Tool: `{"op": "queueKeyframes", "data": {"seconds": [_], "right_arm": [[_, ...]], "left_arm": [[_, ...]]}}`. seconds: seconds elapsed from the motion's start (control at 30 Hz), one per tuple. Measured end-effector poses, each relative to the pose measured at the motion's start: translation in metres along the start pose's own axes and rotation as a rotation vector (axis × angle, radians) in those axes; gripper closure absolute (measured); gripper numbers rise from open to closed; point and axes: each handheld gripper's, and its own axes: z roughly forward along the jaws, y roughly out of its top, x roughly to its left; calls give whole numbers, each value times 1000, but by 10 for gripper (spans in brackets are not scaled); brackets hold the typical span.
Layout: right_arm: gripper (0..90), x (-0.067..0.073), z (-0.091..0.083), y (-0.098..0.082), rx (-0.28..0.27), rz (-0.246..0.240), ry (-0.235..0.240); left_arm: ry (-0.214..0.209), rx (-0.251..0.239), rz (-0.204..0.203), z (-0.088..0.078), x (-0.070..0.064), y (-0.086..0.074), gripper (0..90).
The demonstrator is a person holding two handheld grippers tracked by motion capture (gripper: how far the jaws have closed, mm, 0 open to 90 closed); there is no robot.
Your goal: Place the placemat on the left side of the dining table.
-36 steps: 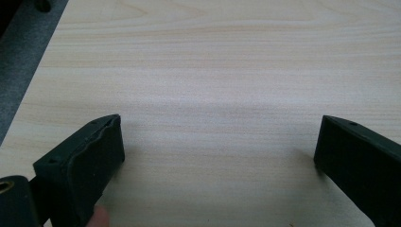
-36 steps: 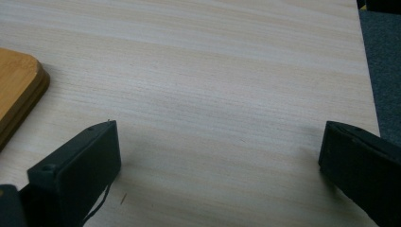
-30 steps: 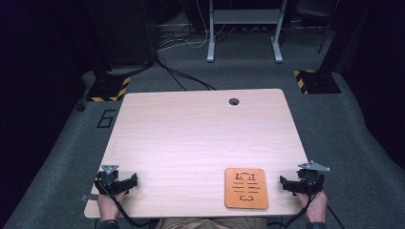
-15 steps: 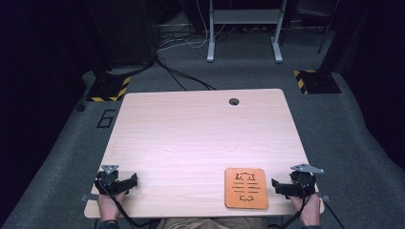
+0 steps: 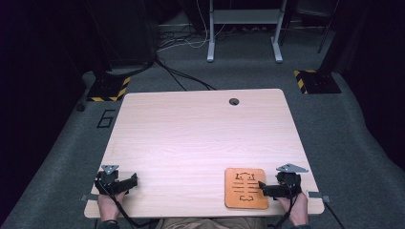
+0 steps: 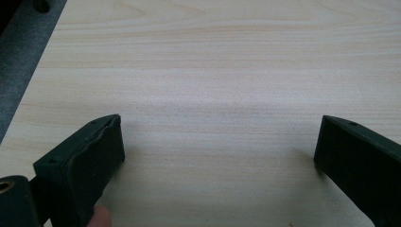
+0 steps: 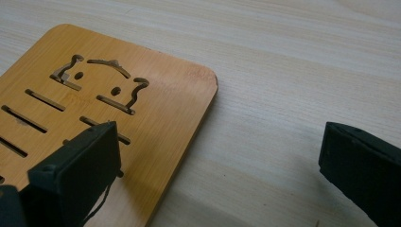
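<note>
An orange wooden board (image 5: pixel 246 187) with cut-out slots and a small figure lies flat near the table's front edge, right of centre. My right gripper (image 5: pixel 261 187) is open at the board's right edge, pointing left. In the right gripper view its left jaw hangs over the board (image 7: pixel 94 94) and its right jaw over bare tabletop, so the right gripper (image 7: pixel 220 137) straddles the board's edge. My left gripper (image 5: pixel 135 180) rests at the front left corner, open. In the left gripper view only bare wood lies within the left gripper (image 6: pixel 220 132).
The light wooden table (image 5: pixel 200 138) has a round cable hole (image 5: pixel 233 101) near its far edge. Beyond it, grey carpet carries black cables, two yellow-and-black striped bases (image 5: pixel 109 88) (image 5: pixel 315 81) and a metal desk frame (image 5: pixel 243 19).
My right gripper has moved left from the table's right edge until its jaws reach the board's right side. The left gripper and the board have not moved.
</note>
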Motion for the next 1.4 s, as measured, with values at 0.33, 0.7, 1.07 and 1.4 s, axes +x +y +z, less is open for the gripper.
{"op": "queueKeyframes", "data": {"seconds": [0.33, 0.7, 1.07, 1.4], "right_arm": [[0, -2, 4, -2, 12, 9, 8], [0, 0, 3, -2, 15, -7, -1], [0, 2, 3, 0, 32, -37, -3], [0, -6, 0, -2, 39, -19, 1]], "left_arm": [[0, 0, -1, 0, 0, 0, 23], [0, 0, 0, 0, 0, 0, 23], [0, 0, -1, 0, 0, 0, 23], [0, 0, 0, 0, 0, 0, 23]]}}
